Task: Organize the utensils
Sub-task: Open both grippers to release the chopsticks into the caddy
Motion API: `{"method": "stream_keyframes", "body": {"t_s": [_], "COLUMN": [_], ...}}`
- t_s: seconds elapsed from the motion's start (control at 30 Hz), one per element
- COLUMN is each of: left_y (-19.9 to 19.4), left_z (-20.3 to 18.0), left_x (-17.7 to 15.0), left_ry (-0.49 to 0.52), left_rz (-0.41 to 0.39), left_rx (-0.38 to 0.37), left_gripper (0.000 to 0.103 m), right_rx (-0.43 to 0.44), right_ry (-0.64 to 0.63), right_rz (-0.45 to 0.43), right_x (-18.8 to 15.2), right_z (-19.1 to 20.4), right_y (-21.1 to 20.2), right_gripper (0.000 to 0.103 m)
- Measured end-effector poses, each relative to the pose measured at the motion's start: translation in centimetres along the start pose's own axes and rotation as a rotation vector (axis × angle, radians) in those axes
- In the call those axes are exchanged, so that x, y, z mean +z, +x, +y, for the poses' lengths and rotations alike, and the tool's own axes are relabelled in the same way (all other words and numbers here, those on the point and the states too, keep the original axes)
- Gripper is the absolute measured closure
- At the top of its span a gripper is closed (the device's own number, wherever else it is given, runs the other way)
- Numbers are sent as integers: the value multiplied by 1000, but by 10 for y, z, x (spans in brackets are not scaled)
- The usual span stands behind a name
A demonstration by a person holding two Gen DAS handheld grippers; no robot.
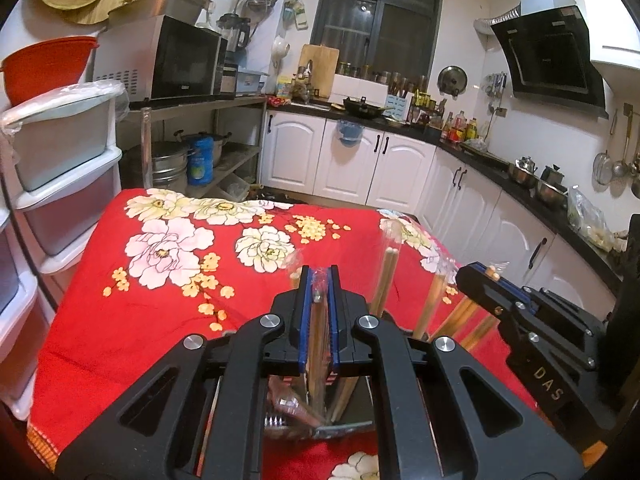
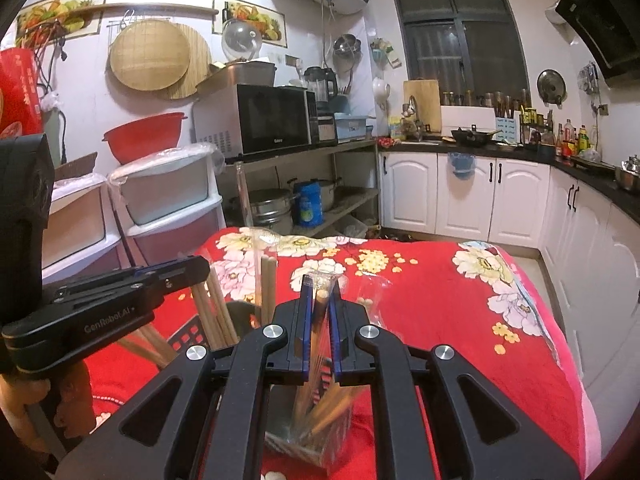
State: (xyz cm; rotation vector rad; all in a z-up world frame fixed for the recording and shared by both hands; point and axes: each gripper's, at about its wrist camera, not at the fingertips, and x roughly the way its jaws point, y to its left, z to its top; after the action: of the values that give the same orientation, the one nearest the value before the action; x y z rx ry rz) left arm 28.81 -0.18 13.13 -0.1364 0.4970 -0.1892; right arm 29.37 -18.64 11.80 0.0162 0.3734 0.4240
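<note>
My left gripper (image 1: 319,280) is shut on a wooden utensil in a clear plastic sleeve (image 1: 318,320), held upright over a metal holder (image 1: 320,424) on the red floral cloth. More wrapped wooden utensils (image 1: 386,280) stand to its right. My right gripper (image 2: 319,292) is shut on another sleeved wooden utensil (image 2: 320,320) above the same holder (image 2: 308,440). The right gripper shows in the left wrist view (image 1: 492,276), the left gripper in the right wrist view (image 2: 192,268). Several wooden sticks (image 2: 216,312) stand in a dark basket (image 2: 188,336).
The table has a red floral cloth (image 1: 160,300). Plastic drawers (image 1: 60,168) stand left of the table. A shelf with a microwave (image 1: 180,60) and pots is behind. White cabinets (image 1: 400,160) and a dark counter run along the back and right.
</note>
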Motion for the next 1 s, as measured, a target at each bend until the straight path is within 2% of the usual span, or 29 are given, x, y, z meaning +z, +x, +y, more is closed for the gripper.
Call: {"method": "stream_keyframes", "body": {"t_s": [0.17, 0.27, 0.57, 0.63, 0.77, 1.0], "left_y": [-10, -17, -34, -38, -49, -67], "left_z": [0, -2, -5, -5, -6, -7], "left_x": [-3, -5, -11, -14, -19, -32], "left_ry": [3, 14, 27, 28, 35, 40], "left_rz": [16, 20, 27, 28, 27, 28], "left_rx": [-3, -2, 4, 2, 3, -4], "left_gripper": [101, 96, 83, 76, 69, 55], "right_rx": [2, -5, -14, -12, -13, -17], "right_ry": [6, 4, 6, 8, 4, 1], "right_rz": [26, 38, 49, 49, 50, 50], "right_x": [-3, -5, -8, -10, -14, -18], "right_z": [1, 1, 3, 3, 4, 7], "right_y": [-9, -13, -25, -32, -42, -64], "right_gripper": [94, 92, 77, 71, 68, 55]}}
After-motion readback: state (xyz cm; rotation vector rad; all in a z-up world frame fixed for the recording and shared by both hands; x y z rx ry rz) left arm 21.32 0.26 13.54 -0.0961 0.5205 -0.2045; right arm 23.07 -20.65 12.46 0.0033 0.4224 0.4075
